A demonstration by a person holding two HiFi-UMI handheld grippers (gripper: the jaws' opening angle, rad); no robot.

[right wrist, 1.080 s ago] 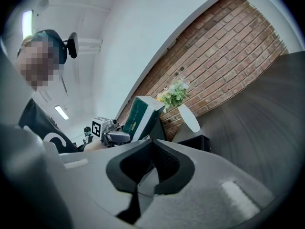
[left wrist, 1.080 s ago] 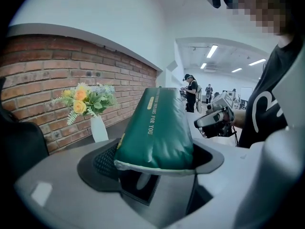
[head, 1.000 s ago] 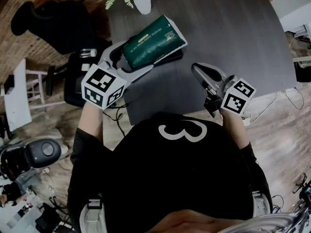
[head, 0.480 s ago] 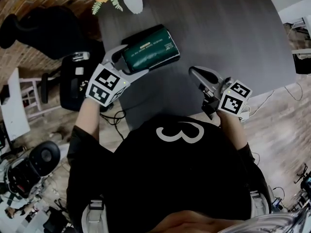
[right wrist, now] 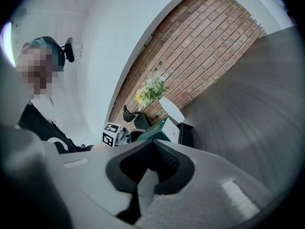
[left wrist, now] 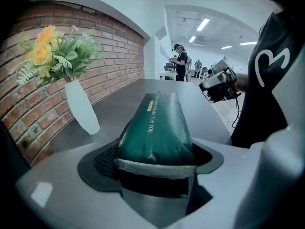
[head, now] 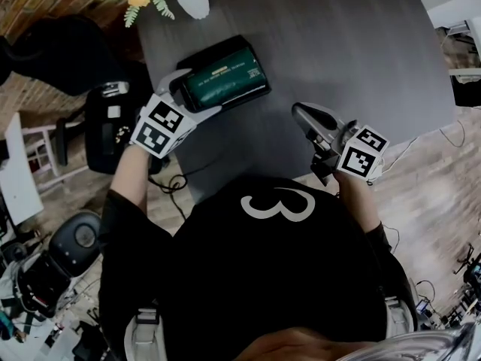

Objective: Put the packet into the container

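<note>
Right now my left gripper (head: 194, 96) squeezes one end of the green packet (head: 223, 77), which is over the black container (head: 214, 47) by the left edge of the table (head: 338, 43). My right gripper (head: 303, 114) is closed on nothing, above the table's near edge.

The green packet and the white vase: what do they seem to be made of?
The packet looks like flexible plastic or foil film, slightly glossy: soft highlights, pillowy bulge, flat sealed end. The vase is likely ceramic, smooth opaque white; plastic cannot be excluded.
</note>
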